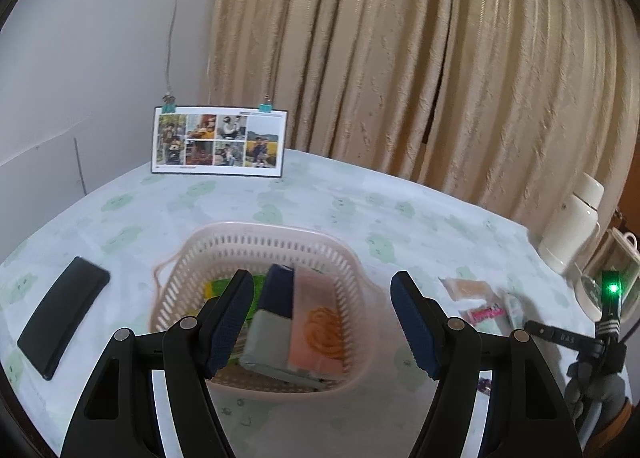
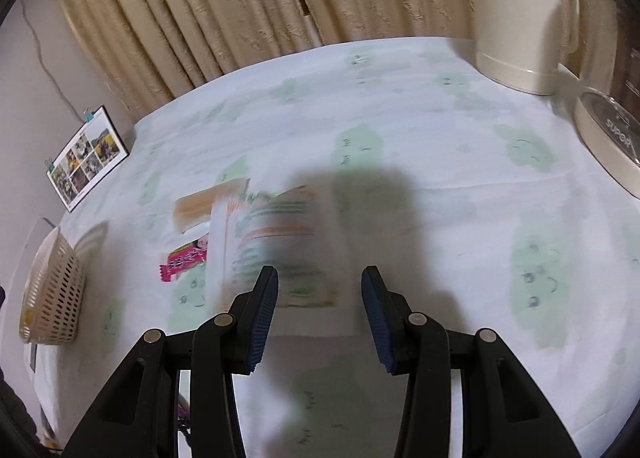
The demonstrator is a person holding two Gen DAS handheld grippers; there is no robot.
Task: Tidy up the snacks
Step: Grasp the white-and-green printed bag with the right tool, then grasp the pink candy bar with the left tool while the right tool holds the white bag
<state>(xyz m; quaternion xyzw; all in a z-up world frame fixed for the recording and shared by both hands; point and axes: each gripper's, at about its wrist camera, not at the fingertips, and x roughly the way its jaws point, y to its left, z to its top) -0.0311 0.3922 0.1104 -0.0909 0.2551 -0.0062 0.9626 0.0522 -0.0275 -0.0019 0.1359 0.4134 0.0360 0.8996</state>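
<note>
Right claw (image 2: 320, 322) spread wide and empty, fingers framing the near edge of a striped green-and-orange snack packet (image 2: 276, 242) lying flat on the counter (image 2: 420, 130). The view is smeared, so whether the pads touch the wrapper I cannot tell. Risk one: a flat, thin packet gives the fingers little to bite, and closing on it could skate it forward or just pinch the cloth. Risk two: right against its left edge sit a pink wrapper (image 2: 186, 258) and an orange packet (image 2: 204, 206); a shove would scatter those.

Left claw (image 1: 320, 322) also open, holding nothing, hovering over the pink basket (image 1: 256, 246). Inside: a navy-and-grey pack (image 1: 272, 314), an orange-print packet (image 1: 320, 322) beside it, something green (image 1: 232, 286) at the left. The basket looks light, so a clumsy drop could nudge or tip it. The black phone (image 1: 60, 318) lies well apart to the left.
</note>
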